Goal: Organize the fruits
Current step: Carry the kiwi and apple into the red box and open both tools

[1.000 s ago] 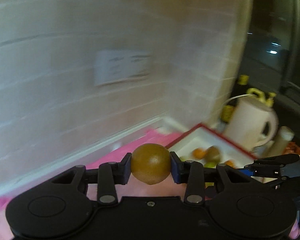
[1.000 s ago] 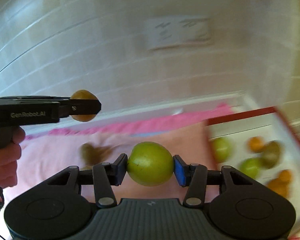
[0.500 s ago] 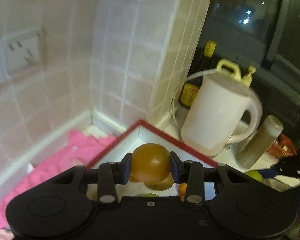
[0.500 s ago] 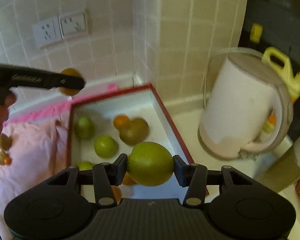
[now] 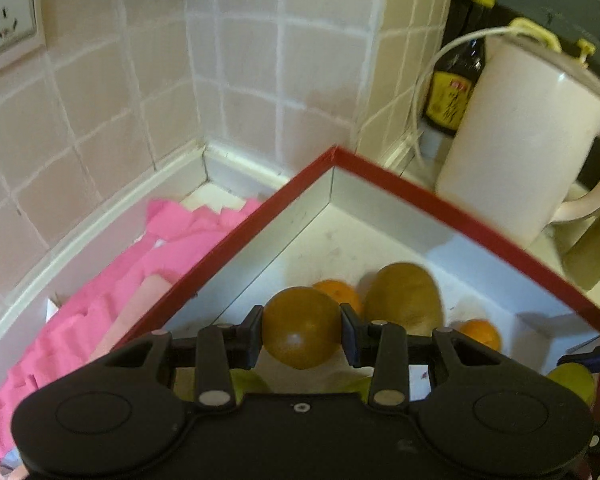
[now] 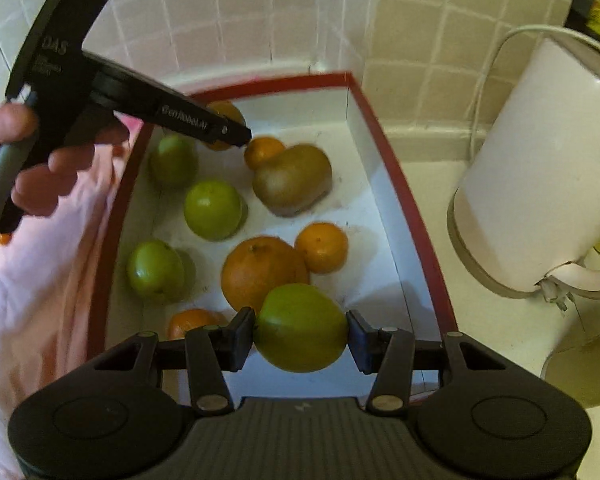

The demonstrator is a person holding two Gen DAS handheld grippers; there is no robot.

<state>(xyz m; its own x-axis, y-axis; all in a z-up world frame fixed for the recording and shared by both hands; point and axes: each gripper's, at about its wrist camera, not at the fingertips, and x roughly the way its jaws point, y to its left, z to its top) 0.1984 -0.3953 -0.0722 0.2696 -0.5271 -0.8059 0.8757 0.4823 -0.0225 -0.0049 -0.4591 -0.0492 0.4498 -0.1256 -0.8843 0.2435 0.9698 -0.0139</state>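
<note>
My left gripper is shut on a round brown fruit and holds it over the far left part of the red-rimmed white box. In the right wrist view the left gripper reaches in from the left above the box. My right gripper is shut on a green apple above the box's near end. In the box lie green apples, oranges and a brown kiwi.
A white electric kettle stands right of the box, with a dark sauce bottle behind it. A pink cloth lies left of the box. Tiled walls meet in a corner behind the box. A wall socket is at the upper left.
Both grippers swung right from over the pink cloth to above the box, still holding their fruits. The box and its fruit now lie directly below.
</note>
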